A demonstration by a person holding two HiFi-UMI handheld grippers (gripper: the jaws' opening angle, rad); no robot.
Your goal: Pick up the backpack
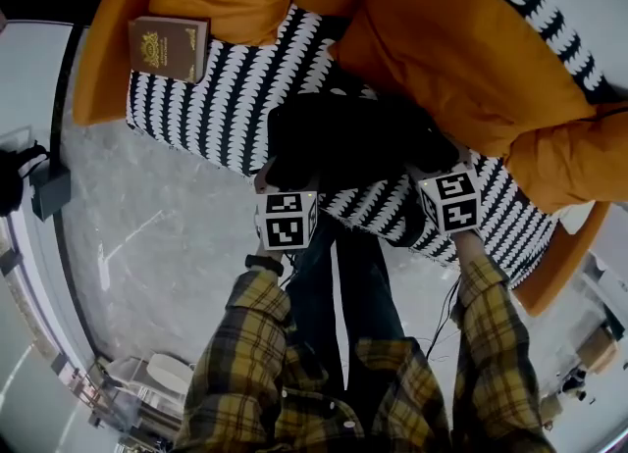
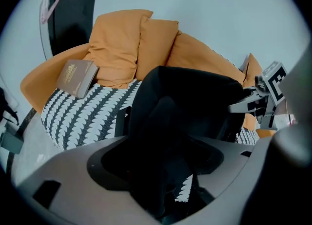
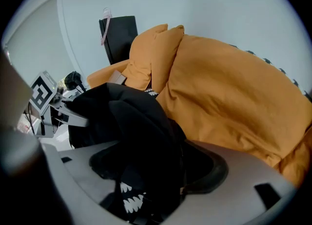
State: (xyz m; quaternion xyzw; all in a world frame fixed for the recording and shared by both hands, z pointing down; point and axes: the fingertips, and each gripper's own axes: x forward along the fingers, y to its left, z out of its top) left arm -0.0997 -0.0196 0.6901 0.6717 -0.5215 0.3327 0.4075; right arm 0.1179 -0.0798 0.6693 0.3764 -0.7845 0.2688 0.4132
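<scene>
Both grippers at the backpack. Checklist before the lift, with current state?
1. Left gripper has the backpack: black fabric fills its jaws. Ok.
2. Right gripper has the backpack: fabric sits between its jaws too. Ok.
3. Hold is on a strap or handle, not loose cloth: cannot tell.
4. Book lies apart from the backpack. Ok.
5. Orange cushion clear of the backpack: not ok, it looks to touch the backpack's side.

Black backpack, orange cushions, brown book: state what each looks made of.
Black backpack: probably soft, matte woven fabric, since it slumps and folds.
Orange cushions: matte cloth, creased and puffy.
Brown book: stiff cover with gilt ornament, perhaps leatherette, though that is uncertain.
</scene>
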